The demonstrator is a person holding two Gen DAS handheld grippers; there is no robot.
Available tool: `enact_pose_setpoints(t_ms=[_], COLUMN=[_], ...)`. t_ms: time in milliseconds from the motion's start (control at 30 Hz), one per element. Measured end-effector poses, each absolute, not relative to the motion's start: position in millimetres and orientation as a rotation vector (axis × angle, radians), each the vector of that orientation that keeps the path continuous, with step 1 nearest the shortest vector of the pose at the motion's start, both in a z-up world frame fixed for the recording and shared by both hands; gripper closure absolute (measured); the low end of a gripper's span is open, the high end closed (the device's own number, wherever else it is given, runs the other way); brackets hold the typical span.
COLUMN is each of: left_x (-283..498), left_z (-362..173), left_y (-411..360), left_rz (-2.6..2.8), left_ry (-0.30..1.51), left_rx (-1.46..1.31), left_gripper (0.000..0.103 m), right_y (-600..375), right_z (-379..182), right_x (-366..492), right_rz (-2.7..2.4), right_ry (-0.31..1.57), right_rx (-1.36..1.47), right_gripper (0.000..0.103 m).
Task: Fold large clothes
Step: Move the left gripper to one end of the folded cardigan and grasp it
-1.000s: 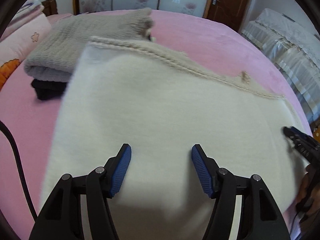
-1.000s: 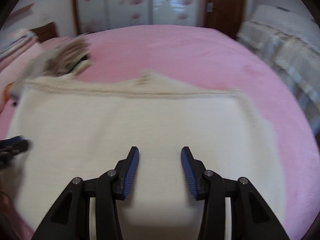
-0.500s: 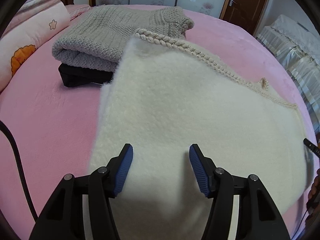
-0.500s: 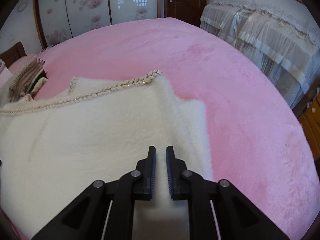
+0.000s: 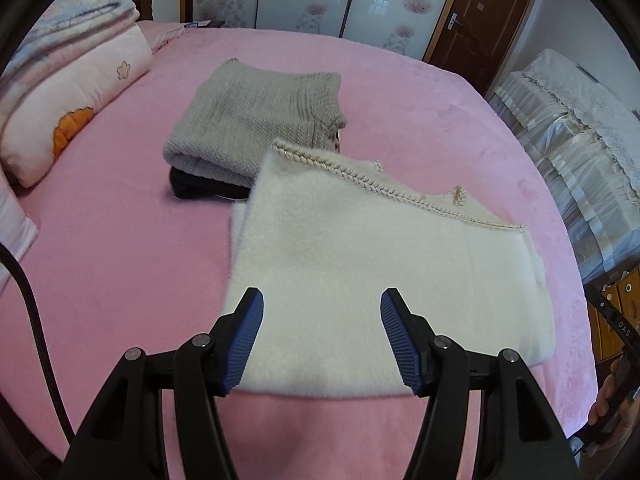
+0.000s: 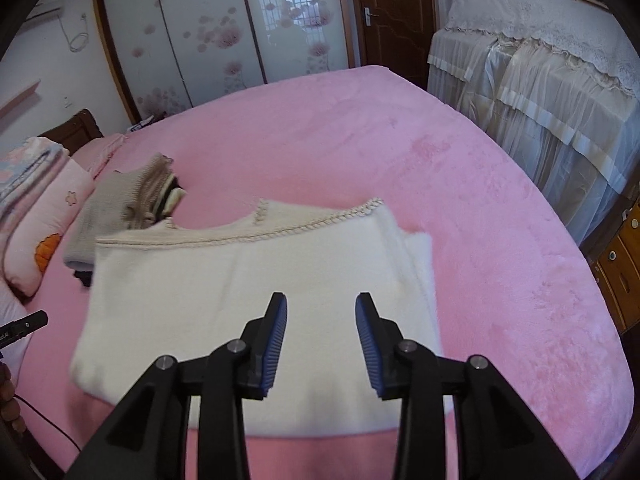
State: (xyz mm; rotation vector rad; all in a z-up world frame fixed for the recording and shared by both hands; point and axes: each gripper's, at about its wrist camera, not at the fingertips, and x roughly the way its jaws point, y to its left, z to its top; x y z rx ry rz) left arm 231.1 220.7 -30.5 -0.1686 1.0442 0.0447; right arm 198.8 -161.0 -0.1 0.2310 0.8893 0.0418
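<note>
At the bottom of the left wrist view the left gripper (image 5: 322, 338) hangs above the bed with its fingers wide apart and nothing between them. In the right wrist view the right gripper (image 6: 321, 338) stands narrower; its fingers have just been opening, and nothing is between them either. Both tilt steeply down at the cloth, clear of it.

Just beyond the fingers, in the lower middle of both frames, the cream sweater (image 5: 384, 264) lies folded into a flat rectangle on the pink bed cover (image 5: 120, 240), its braided trim (image 5: 352, 174) along the far edge. It looks soft, fluffy and light, limp rather than stiff, so a folded layer would likely sag or slide if lifted by one point. The best hold is probably a pinch at the two near corners through all layers at once.

Farther off, at centre left, a folded grey knit sweater (image 5: 256, 120) rests on a black garment (image 5: 200, 190), just beside the cream one. A rolled quilt (image 5: 72, 100) lies at the far left.
</note>
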Motion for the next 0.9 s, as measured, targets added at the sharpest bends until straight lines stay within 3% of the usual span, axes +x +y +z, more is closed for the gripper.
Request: enact_pose_setpoints(t_ms=[400, 700, 900], left_x=[132, 96, 94], left_z=[24, -8, -59], left_y=[214, 216, 219], left_rz=[0.026, 0.008, -0.014], left_ry=[1.027, 1.062, 1.104], left_rx=[-0.105, -0.189, -0.297], left_gripper=[0.043, 0.043, 0.043], right_y=[-119, -92, -80], right_z=[54, 46, 15], right_x=[123, 89, 82], right_rz=[0.166, 0.201, 0.187], right_ry=[0.827, 0.815, 0.840], right_rx=[0.239, 0.209, 0.219], right_gripper=[0.055, 0.055, 0.055])
